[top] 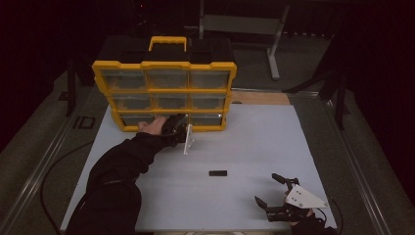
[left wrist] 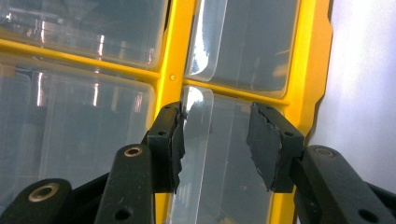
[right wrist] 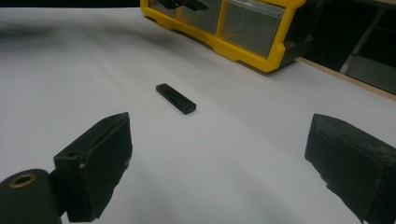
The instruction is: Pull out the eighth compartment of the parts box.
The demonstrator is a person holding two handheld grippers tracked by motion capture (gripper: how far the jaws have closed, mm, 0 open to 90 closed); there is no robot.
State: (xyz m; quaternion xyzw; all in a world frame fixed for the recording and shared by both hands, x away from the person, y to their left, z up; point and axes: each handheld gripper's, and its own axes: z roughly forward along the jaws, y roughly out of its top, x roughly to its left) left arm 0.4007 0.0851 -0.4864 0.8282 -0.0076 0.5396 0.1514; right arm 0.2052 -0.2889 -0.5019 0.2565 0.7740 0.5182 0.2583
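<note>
Your white table (top: 254,147) carries everything here, and the biggest thing on it is the yellow organizer case (top: 164,93), standing upright at the far edge with its black back and yellow carry handle (top: 168,41) on top and three rows of clear drawers facing you. Your left arm, in a dark sleeve (top: 122,166), stretches from the bottom left of the high view up to the case's bottom row, where your left gripper (top: 177,128) sits against the middle clear drawer (top: 169,119). In the left gripper view that left gripper (left wrist: 215,140) has its jaws set around a clear drawer front (left wrist: 219,158): one pad lies at the drawer's edge beside the yellow frame bar (left wrist: 173,60), the other stands a little off the plastic, so the claw is partly closed around the drawer but not yet clamped on it. Your right gripper (top: 274,191) rests low at the near right of the table, well apart from the case, with its jaws spread wide and nothing between them, as the right gripper view also shows (right wrist: 219,158). The smallest item, a flat black bar (top: 218,173), lies alone on the table between the case and your right gripper, untouched, just ahead of those open jaws (right wrist: 176,98).
</note>
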